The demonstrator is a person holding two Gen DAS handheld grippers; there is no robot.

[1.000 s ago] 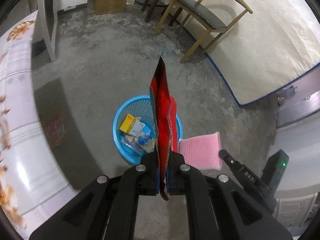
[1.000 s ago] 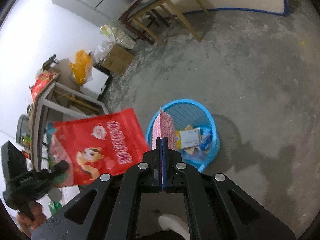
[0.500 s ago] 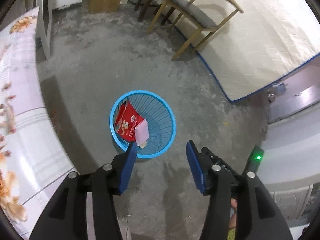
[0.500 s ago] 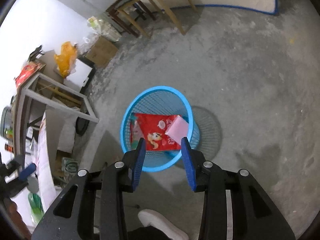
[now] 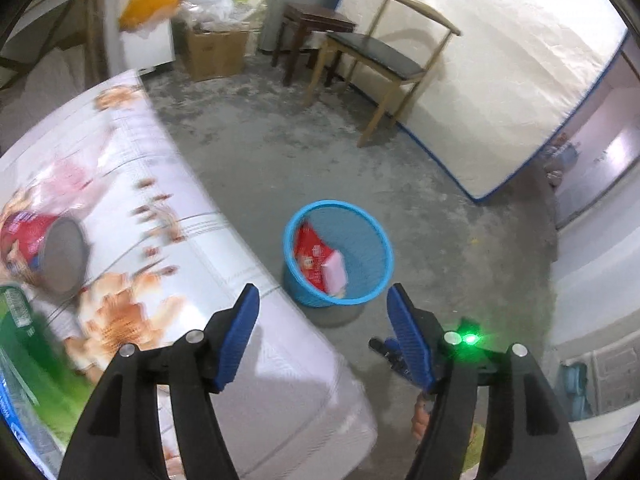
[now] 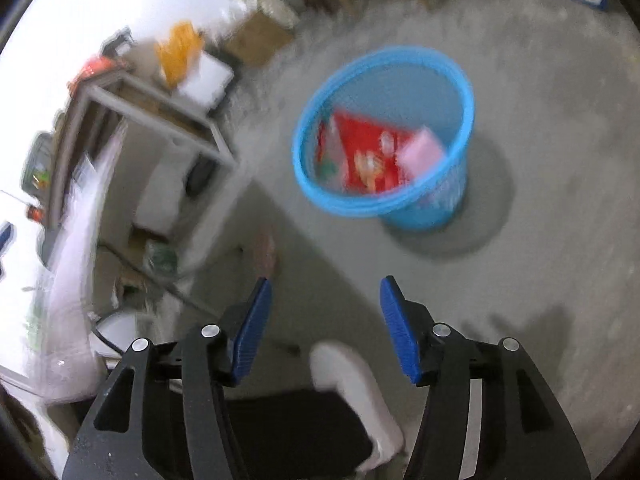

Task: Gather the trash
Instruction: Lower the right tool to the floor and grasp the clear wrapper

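- left wrist view: my left gripper [image 5: 322,300] has just been opening, jaws wide and empty; glossy red bag [image 5: 310,254] and pink sponge [image 5: 335,272] lie in the blue mesh basket [image 5: 376,240] ahead.
- my right gripper [image 6: 325,294] has also just been opening, nothing between the ribbed blue pads [image 6: 396,328]; basket on rough concrete floor [image 6: 540,160].

Your left gripper [image 5: 322,300] is black plastic arms with ribbed blue pads [image 5: 408,336] and shiny silver screws, plus a green light glowing just behind it. Your right gripper [image 6: 325,292] has the same look: black arms, blue pads, silver screws. You're wearing dark trousers [image 6: 296,428] and a white shoe [image 6: 352,380].
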